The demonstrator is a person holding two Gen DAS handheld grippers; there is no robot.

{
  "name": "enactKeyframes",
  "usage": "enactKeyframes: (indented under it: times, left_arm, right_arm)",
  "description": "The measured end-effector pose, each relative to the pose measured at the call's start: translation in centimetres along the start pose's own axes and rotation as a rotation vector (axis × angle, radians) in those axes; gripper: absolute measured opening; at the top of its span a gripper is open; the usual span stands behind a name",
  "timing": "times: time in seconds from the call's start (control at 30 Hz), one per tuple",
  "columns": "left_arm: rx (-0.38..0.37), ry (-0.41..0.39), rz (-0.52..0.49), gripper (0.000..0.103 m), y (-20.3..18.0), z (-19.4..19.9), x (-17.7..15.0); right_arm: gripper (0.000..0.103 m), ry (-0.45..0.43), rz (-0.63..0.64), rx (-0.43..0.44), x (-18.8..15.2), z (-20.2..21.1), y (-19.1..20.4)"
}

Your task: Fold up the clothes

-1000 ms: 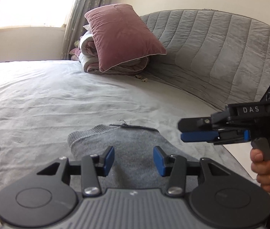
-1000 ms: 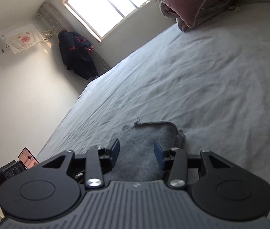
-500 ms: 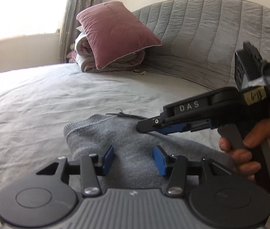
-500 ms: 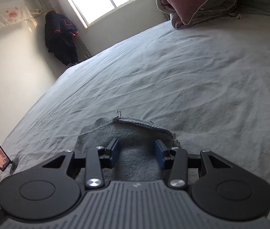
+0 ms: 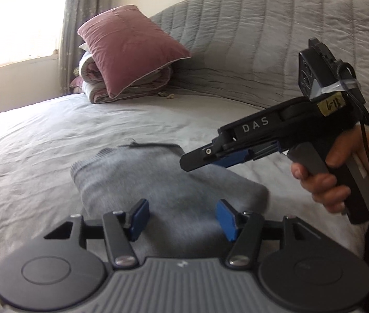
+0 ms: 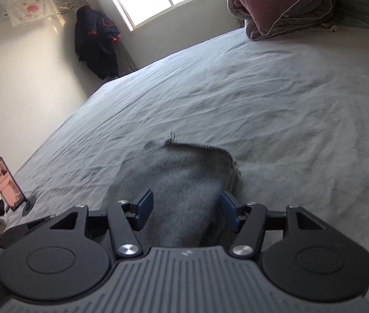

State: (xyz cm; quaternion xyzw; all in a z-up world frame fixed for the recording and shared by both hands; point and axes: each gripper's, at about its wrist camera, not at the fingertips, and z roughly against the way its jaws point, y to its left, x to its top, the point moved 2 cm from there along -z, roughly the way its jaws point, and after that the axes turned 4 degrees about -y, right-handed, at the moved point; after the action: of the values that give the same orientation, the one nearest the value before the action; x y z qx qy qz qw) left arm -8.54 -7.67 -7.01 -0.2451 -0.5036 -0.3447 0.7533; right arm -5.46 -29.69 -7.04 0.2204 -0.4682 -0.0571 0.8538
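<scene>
Our left gripper (image 5: 181, 217) is opening over the near end of the gray sweater (image 5: 158, 182), pinching nothing. We see the sweater lying folded small on the bed (image 5: 54, 130), with our right gripper (image 5: 205, 157) just above it. Our right gripper (image 6: 185, 208) is opening too, empty, right above the sweater (image 6: 176, 174). We think the folding looks almost done.

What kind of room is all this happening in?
Most likely a home bedroom: a wide bed with a grey quilted headboard, a mauve pillow on rolled bedding, and a dark coat hanging by the window.
</scene>
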Motion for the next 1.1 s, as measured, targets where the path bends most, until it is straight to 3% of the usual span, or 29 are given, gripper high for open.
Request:
enactKeyframes:
  times: [0.23,0.5,0.7,0.87,0.97,1.1]
  left_arm:
    - [-0.021,0.027,-0.052,0.065,-0.9,2.7,-1.7]
    - [-0.038,0.075,-0.005,0.07,0.5,4.0,-1.4]
    - [-0.155,0.131,0.221,0.081,3.9,3.8,-0.3]
    - [-0.157,0.172,0.458,0.081,8.6,0.9,0.4]
    - [-0.18,0.189,0.604,0.081,11.1,-1.7,0.5]
    - [-0.198,0.199,0.718,0.08,12.7,-5.6,0.4]
  right_arm:
    - [0.064,0.065,0.026,0.048,-2.2,2.0,0.0]
    - [0.068,0.108,-0.005,0.07,-3.1,3.3,-0.7]
    - [0.07,0.145,-0.173,0.172,-2.8,4.2,-1.7]
    - [0.073,0.255,-0.33,0.241,-4.5,3.2,-2.3]
    - [0.074,0.237,-0.328,0.228,-4.7,2.7,-1.6]
    - [0.074,0.177,-0.336,0.226,-4.6,2.1,-0.6]
